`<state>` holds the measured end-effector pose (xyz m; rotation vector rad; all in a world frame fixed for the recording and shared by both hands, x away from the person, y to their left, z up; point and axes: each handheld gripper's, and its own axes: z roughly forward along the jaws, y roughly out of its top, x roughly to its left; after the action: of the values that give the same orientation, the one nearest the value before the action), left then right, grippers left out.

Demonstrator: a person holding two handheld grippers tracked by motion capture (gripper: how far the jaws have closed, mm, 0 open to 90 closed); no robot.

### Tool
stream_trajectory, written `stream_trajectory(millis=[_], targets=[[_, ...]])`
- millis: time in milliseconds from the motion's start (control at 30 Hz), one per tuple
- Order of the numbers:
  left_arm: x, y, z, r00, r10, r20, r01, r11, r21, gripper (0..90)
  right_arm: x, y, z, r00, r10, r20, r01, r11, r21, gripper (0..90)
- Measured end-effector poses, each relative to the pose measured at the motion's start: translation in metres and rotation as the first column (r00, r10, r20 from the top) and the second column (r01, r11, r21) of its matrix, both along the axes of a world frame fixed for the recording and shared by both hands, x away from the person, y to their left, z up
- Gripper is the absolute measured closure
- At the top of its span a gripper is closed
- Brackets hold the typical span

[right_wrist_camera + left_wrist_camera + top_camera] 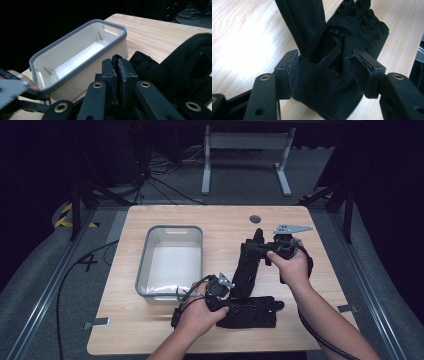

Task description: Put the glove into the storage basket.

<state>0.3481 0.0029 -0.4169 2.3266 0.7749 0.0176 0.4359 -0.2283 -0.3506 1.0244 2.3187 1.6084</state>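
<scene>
Two black gloves are on the wooden table. One glove (255,312) (352,27) lies flat near the front edge, fingers pointing away from my left gripper (229,302) (327,60). That gripper is open, its jaws standing either side of the glove's cuff. The other glove (245,270) (185,65) is lifted at one end and slopes down onto the first one. My right gripper (256,246) (117,63) is shut on a fold of its fabric at the raised end. In the left gripper view this second glove (299,25) hangs across the top.
A white bin with a grey rim (142,260) (75,35) stands empty left of the gloves, close to my left hand. A round grommet (255,219) sits in the table's far side. Cables trail from both grippers. Metal table legs (245,150) stand beyond the table.
</scene>
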Motion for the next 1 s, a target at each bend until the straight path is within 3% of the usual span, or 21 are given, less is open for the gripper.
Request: stream_trajectory(millis=[300,367,467,567,767,900,1000], targets=[[0.010,0.002,-0.004,0.9982,0.058,0.018,-0.057,0.9982,-0.018,42.6,-0.006,0.004,0.006,0.9996,0.025,0.014,-0.025,1.000,0.004,84.4],[0.011,0.002,-0.003,0.9985,0.052,0.015,-0.052,0.9982,-0.029,48.4,-0.008,0.005,0.009,0.9993,0.031,0.021,-0.032,0.999,0.012,84.4],[0.012,0.002,-0.003,0.9993,0.033,0.016,-0.032,0.9989,-0.035,66.6,-0.012,0.008,0.013,0.9988,0.043,0.024,-0.044,0.999,0.022,84.4],[0.010,0.003,0.001,0.9986,0.027,0.046,-0.026,0.9996,-0.010,83.5,-0.014,0.010,0.016,0.9977,0.058,0.037,-0.058,0.998,0.023,84.4],[0.008,0.012,0.008,0.9917,0.067,0.110,-0.072,0.9967,0.037,85.1,-0.019,-0.001,0.018,0.9963,0.076,0.042,-0.078,0.996,0.052,84.2],[0.005,0.018,0.015,0.9811,0.082,0.175,-0.099,0.9912,0.088,85.2,-0.025,-0.015,0.012,0.9966,0.080,0.019,-0.081,0.994,0.078,83.9],[0.004,0.020,0.017,0.9749,0.096,0.201,-0.120,0.9869,0.108,85.2,-0.032,-0.027,0.005,0.9965,0.083,0.009,-0.084,0.993,0.084,83.7]])
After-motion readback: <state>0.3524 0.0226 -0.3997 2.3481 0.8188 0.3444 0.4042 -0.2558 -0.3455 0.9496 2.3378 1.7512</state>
